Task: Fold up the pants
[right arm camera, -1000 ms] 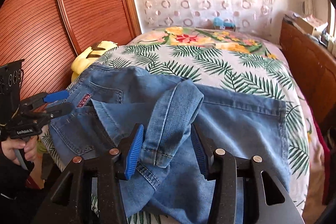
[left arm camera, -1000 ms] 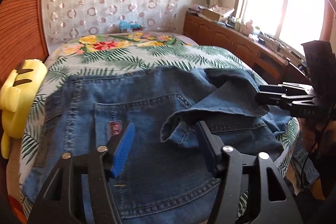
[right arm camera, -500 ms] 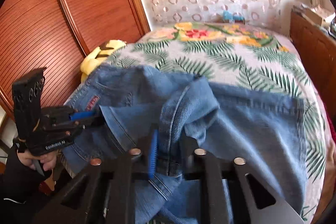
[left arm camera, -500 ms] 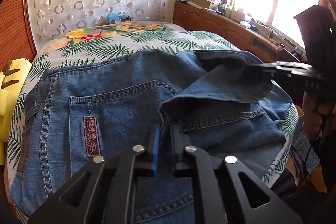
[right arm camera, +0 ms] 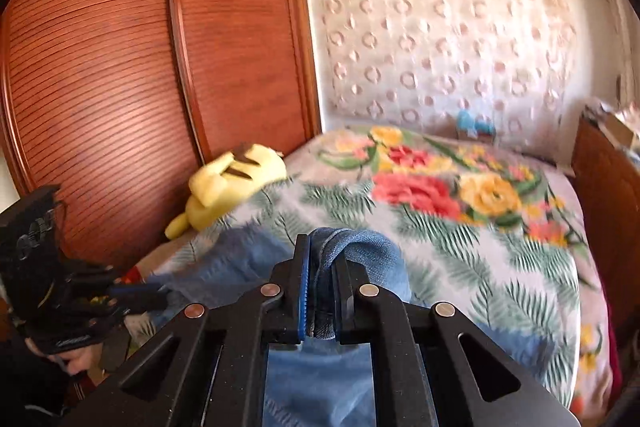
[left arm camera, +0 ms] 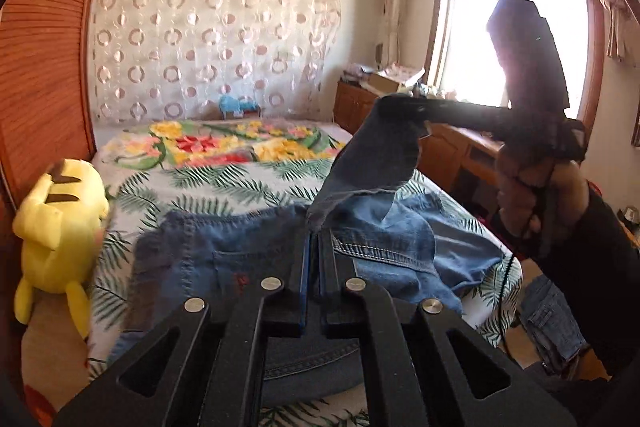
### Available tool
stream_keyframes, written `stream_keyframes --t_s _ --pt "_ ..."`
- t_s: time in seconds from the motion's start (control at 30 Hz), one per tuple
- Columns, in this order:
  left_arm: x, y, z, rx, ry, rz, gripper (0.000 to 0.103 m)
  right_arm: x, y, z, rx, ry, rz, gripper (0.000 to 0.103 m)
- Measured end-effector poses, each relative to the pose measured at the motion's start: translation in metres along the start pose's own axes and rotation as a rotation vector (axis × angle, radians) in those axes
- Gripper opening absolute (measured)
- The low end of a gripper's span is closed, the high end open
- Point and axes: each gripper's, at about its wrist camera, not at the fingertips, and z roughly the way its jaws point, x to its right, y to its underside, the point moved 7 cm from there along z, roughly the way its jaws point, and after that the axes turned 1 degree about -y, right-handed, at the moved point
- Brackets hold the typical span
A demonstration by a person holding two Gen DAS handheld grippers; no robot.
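Blue denim pants (left arm camera: pixel 256 259) lie across the near end of the bed (left arm camera: pixel 200 187). My left gripper (left arm camera: pixel 316 239) is shut on a thin denim edge, raised off the cover. In that view my right gripper (left arm camera: pixel 384 105), held by a hand (left arm camera: pixel 532 195), lifts a dark flap of the pants high at the right. In the right wrist view, the right gripper (right arm camera: pixel 324 247) has its jaws closing on a thick bunched fold of pants (right arm camera: pixel 360 247), pads pressing it. The left gripper (right arm camera: pixel 160 297) shows low at the left, gripping denim.
A yellow plush toy (left arm camera: pixel 60 223) lies at the bed's left edge by the slatted wooden wardrobe (right arm camera: pixel 120 87). A wooden cabinet (left arm camera: pixel 452 155) runs along the right side under the window. More denim (left arm camera: pixel 552 323) lies on the floor at right. A small blue toy (left arm camera: pixel 236 105) sits at the headboard.
Both grippers closed from open onto folds of the pants, then rose, pulling the gripped denim up off the bed. The views now tilt up toward the walls.
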Motion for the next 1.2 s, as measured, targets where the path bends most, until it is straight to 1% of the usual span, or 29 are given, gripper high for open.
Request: stream_keyframes --t_s 0.1,0.23,0.3,0.4,0.5,0.6,0.73,0.83,0.87,0.9,0.93,0.97,1.0,1.03,1.07,1.1,1.17,1.2 --pt "-0.015 -0.010 -0.018 0.035 -0.032 -0.006 0.005 -0.019 -0.016 0.009 0.013 -0.025 -0.037 0.008" --pt "-0.037 -0.018 -0.044 0.083 -0.080 -0.032 0.004 -0.041 -0.028 0.020 0.016 -0.067 -0.079 0.008" --pt "-0.053 -0.018 -0.052 0.093 -0.112 -0.048 0.004 -0.046 -0.034 0.029 0.019 -0.088 -0.087 0.008" --pt "-0.078 -0.012 -0.058 0.087 -0.165 -0.077 0.004 -0.054 -0.042 0.040 0.017 -0.119 -0.100 0.008" --pt "-0.100 0.005 -0.052 0.046 -0.203 -0.104 0.004 -0.054 -0.045 0.065 -0.006 -0.117 -0.128 0.008" --pt "-0.115 0.028 -0.037 -0.014 -0.219 -0.126 0.004 -0.058 -0.041 0.091 -0.056 -0.125 -0.138 0.008" --pt "-0.126 0.054 -0.021 -0.084 -0.242 -0.144 0.004 -0.064 -0.030 0.130 -0.130 -0.115 -0.159 0.008" --pt "-0.130 0.070 -0.011 -0.128 -0.239 -0.165 0.005 -0.061 -0.018 0.157 -0.190 -0.110 -0.145 0.008" --pt "-0.132 0.075 -0.007 -0.142 -0.250 -0.164 0.005 -0.060 -0.014 0.164 -0.207 -0.110 -0.139 0.008" --pt "-0.133 0.078 -0.004 -0.151 -0.256 -0.167 0.005 -0.058 -0.010 0.170 -0.221 -0.104 -0.135 0.010" --pt "-0.134 0.080 -0.002 -0.158 -0.254 -0.171 0.005 -0.058 -0.007 0.177 -0.240 -0.094 -0.134 0.013" --pt "-0.135 0.082 0.001 -0.169 -0.253 -0.177 0.008 -0.056 -0.004 0.182 -0.257 -0.084 -0.134 0.021" --pt "-0.134 0.083 0.002 -0.176 -0.254 -0.178 0.019 -0.054 -0.001 0.184 -0.270 -0.080 -0.136 0.029" --pt "-0.134 0.084 0.003 -0.178 -0.253 -0.179 0.031 -0.052 -0.001 0.188 -0.274 -0.070 -0.139 0.034" --pt "-0.133 0.084 0.004 -0.177 -0.246 -0.183 0.035 -0.055 -0.003 0.185 -0.267 -0.058 -0.144 0.043" --pt "-0.132 0.084 0.005 -0.176 -0.240 -0.187 0.044 -0.051 -0.004 0.183 -0.260 -0.054 -0.144 0.048" --pt "-0.132 0.083 0.007 -0.172 -0.241 -0.192 0.045 -0.045 -0.005 0.174 -0.239 -0.048 -0.134 0.052" --pt "-0.132 0.082 0.007 -0.169 -0.246 -0.191 0.045 -0.041 -0.005 0.169 -0.229 -0.042 -0.131 0.052"
